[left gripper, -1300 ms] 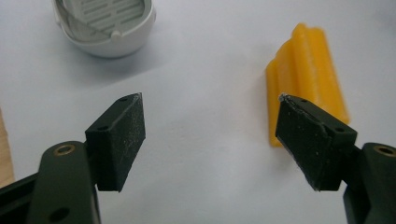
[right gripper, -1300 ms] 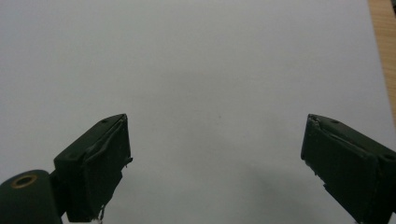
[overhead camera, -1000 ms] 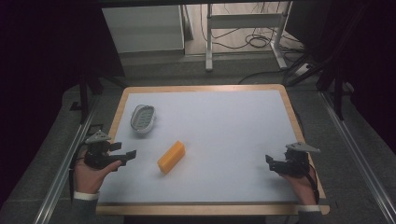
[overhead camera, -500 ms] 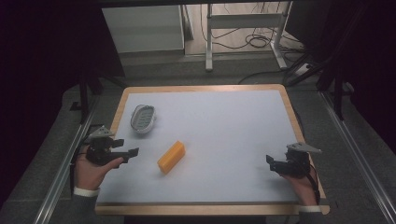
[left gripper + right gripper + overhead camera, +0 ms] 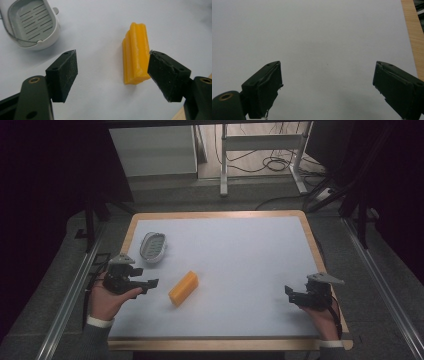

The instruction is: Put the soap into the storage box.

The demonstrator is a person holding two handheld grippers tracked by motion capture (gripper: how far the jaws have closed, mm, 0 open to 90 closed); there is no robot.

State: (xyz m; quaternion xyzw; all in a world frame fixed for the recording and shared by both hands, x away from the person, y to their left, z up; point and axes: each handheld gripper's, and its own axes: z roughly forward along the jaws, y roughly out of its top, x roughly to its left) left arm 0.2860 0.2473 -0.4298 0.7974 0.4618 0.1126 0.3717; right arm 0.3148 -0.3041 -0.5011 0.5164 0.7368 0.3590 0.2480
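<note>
A yellow ridged block (image 5: pixel 183 288) lies on the white board, left of centre. My left gripper (image 5: pixel 151 283) is just left of it, held low and open, with nothing between its jaws. In the left gripper view the yellow block (image 5: pixel 136 53) lies ahead, close to the right-hand jaw, and the left gripper (image 5: pixel 112 58) stands wide open. A grey slotted dish (image 5: pixel 152 246) sits behind the left hand; this grey dish (image 5: pixel 31 22) is at the upper left. My right gripper (image 5: pixel 290 293) rests open near the board's right edge, and the right gripper (image 5: pixel 327 67) faces bare white surface.
The white board has a wooden rim (image 5: pixel 215 214), and that wooden rim (image 5: pixel 412 32) runs beside the right gripper. Metal rails (image 5: pixel 70 295) flank the table. Table legs and cables (image 5: pixel 260 165) lie on the floor beyond the far edge.
My left gripper has crept rightward toward the yellow block. The right gripper, the block and the dish have stayed put.
</note>
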